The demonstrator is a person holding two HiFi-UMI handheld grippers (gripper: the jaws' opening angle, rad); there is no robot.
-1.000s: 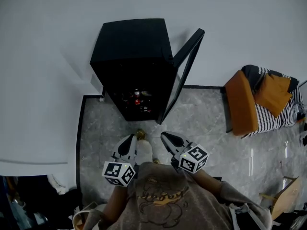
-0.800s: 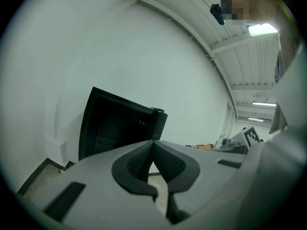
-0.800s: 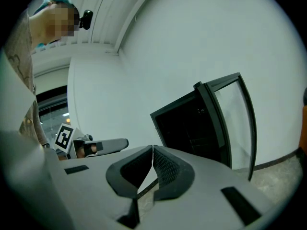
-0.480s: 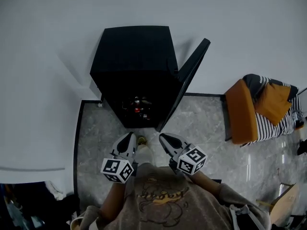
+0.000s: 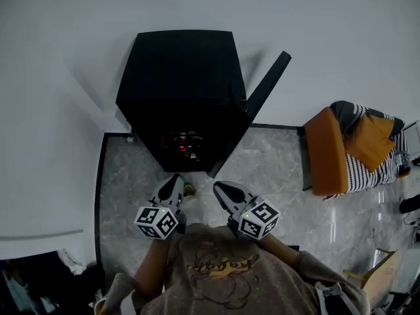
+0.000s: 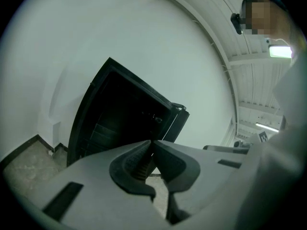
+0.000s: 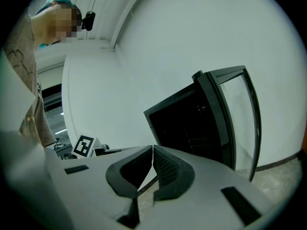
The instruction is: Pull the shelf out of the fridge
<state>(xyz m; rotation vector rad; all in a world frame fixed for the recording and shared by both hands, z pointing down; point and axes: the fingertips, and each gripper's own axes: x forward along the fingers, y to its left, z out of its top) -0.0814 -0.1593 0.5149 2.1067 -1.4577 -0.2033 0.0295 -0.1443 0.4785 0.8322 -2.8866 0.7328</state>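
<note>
The room had plain white walls (image 5: 59, 77) and a floor (image 5: 275, 163) of polished grey marble-patterned stone, glossy enough to carry light streaks. To the left of the fridge, a thin dark border strip (image 5: 100, 195) edged the floor against the wall.

The fridge (image 5: 180, 90) stood on the floor with its back to the wall. It was a tall, black, box-shaped cabinet with a matte flat top. Its interior was dark. Faint horizontal ledges showed in the left gripper view, where the shelf (image 6: 102, 132) sat inside the cabinet, not drawn out. A small red item (image 5: 184, 144) showed low in the opening; what it was could not be told. The door (image 5: 259, 104) hung open on the fridge's right side. It was a slim dark frame around a clear glazed panel.

Well to the right of the fridge stood a chair (image 5: 328, 151) with orange upholstery and black-and-white striped fabric.

In front of the fridge, short of its opening, the left gripper (image 5: 176, 178) was closed, ribbed black pads tip to tip with nothing between them. The right gripper (image 5: 218, 186), beside it and likewise apart from the cabinet, was also closed and empty. Each had a pale grey moulded body and a cube with square black-and-white markers.
</note>
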